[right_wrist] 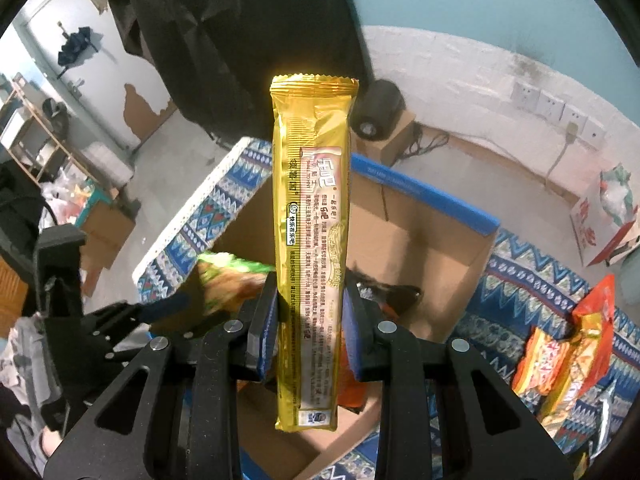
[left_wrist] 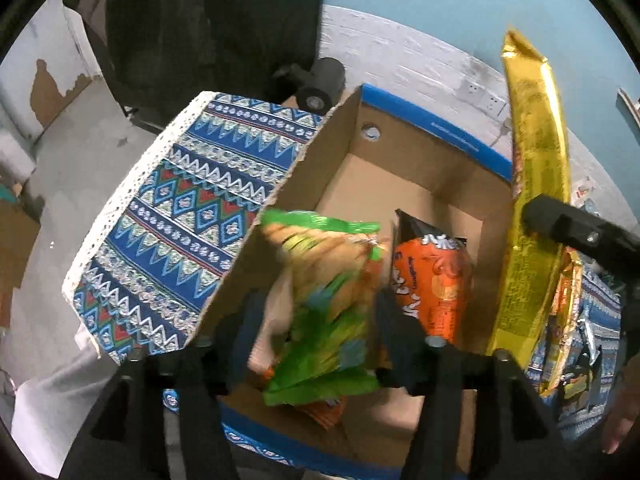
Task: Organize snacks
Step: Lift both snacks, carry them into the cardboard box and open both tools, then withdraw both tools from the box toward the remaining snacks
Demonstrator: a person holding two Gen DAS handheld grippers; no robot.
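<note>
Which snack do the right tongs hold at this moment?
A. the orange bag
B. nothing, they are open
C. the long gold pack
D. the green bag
C: in the right wrist view the right tongs are shut on the gold pack, which stands upright over the box, while the green bag and the orange bag are at the box.
</note>
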